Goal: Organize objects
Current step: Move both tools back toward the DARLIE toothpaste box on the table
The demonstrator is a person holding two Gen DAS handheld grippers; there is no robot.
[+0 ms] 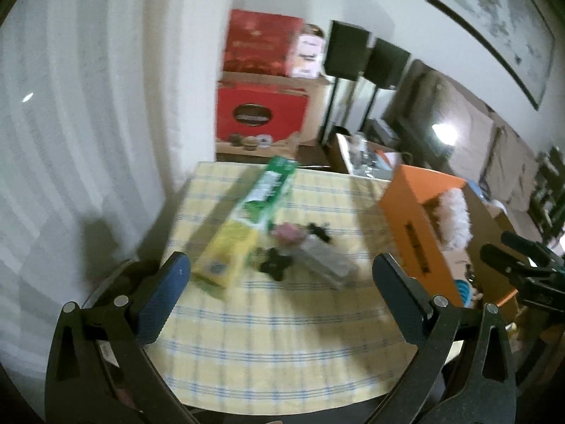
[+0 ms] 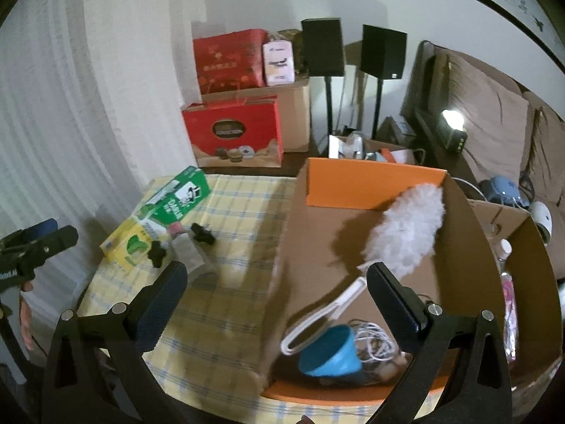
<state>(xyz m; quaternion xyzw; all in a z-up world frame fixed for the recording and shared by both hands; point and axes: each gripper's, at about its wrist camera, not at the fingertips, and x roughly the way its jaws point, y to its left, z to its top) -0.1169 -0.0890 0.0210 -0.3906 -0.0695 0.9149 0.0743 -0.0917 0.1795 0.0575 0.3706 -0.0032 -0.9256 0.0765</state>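
Your left claw (image 1: 282, 279) is spread wide and holds nothing. Your right claw (image 2: 277, 286) is spread wide too, and it is empty. Both hang above the worktop with the yellow checked cloth (image 1: 275, 346), so I think you are choosing what to pick up.

The big orange cardboard box (image 2: 356, 183) is where tidy things go, I think. Inside it lie a fluffy white duster with a white handle (image 2: 402, 226), a blue cup on its side (image 2: 330, 351) and a bundle of white cord (image 2: 378, 341).

Things not put away sit in a small pile to the left of the orange box. There is a long green and white carton (image 2: 176, 201) touching a flat yellow box (image 2: 129, 245). Just beside them are two small black knob-shaped things (image 2: 203, 231), something pink (image 1: 287, 233) and a clear wrapped thing (image 1: 325, 259).

The left view is blurry, so you cannot read the labels or tell what the pink and clear things are. The right claw hides part of the orange box's floor.
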